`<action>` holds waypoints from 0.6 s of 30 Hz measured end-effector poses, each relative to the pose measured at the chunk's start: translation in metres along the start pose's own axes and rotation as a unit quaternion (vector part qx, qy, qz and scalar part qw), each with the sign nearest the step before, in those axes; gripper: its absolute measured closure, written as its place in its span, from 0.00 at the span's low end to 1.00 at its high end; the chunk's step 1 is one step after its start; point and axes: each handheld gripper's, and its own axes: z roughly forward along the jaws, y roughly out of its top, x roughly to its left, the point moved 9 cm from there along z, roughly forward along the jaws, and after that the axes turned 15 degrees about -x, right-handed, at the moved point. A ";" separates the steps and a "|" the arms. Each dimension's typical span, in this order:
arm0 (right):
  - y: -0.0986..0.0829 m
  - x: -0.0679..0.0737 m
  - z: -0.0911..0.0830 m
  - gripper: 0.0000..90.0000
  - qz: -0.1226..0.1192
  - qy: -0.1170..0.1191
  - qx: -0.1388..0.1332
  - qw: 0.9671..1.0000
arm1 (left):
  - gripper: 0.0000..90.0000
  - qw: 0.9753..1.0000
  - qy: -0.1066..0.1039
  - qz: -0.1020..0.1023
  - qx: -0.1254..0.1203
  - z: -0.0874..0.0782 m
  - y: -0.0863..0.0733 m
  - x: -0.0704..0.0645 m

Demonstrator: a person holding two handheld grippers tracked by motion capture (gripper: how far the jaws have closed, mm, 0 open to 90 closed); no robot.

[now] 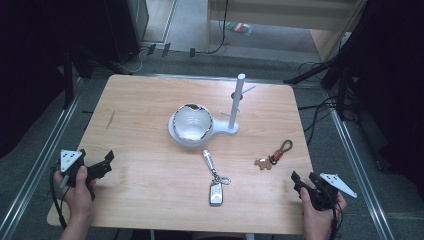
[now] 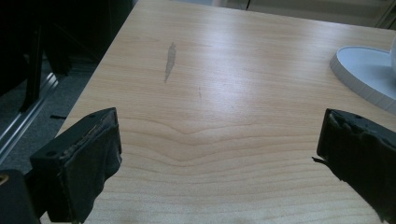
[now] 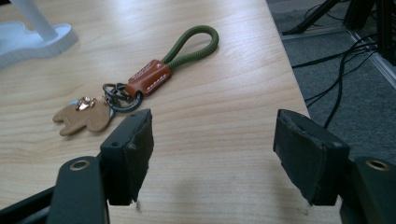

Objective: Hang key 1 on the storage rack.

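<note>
A keychain with a green cord loop [image 1: 286, 146], a brown leather tag and a tan animal-shaped charm [image 1: 263, 163] lies flat on the right side of the wooden table [image 1: 145, 105]. My right gripper [image 1: 305, 178] rests near the front right corner, open and holding nothing. In the right gripper view the green loop [image 3: 194, 44] and the charm [image 3: 84, 116] lie just beyond and left of the right gripper [image 3: 212, 140]. A second keychain, with a silver car key fob [image 1: 216, 192] and a silver cylinder [image 1: 208, 159], lies at the front centre. My left gripper [image 1: 96, 160] is open at the front left over bare wood, as the left gripper [image 2: 219, 144] view also shows.
A white rack with an upright pole and pegs [image 1: 239, 100] stands at mid-table. A glossy bowl [image 1: 191, 121] sits on its round base, whose rim [image 2: 364, 70] reaches into the left gripper view. A grey smear [image 2: 170, 60] marks the wood. Cables [image 3: 336, 60] lie on the floor to the right.
</note>
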 end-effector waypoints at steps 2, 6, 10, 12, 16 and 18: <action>0.000 0.001 0.000 0.34 -0.010 -0.004 0.000 1.000 | 0.00 1.000 0.001 0.001 0.000 0.000 0.000 0.000; 0.000 0.001 0.000 0.36 -0.012 -0.009 0.004 1.000 | 0.00 1.000 0.002 0.004 -0.001 0.001 0.000 0.000; 0.001 0.003 0.001 0.40 0.001 -0.009 0.014 1.000 | 0.00 1.000 0.002 0.012 0.000 0.001 0.000 -0.002; 0.001 0.003 0.001 0.41 -0.013 -0.013 0.019 1.000 | 0.00 1.000 0.002 0.012 0.000 0.001 0.000 -0.002; 0.008 0.008 0.004 0.41 -0.047 -0.037 0.043 0.997 | 0.00 1.000 0.001 0.009 -0.003 0.000 0.000 -0.002; 0.008 0.008 0.006 0.38 -0.054 -0.044 0.061 0.996 | 0.00 1.000 -0.001 0.011 -0.002 0.000 0.000 -0.003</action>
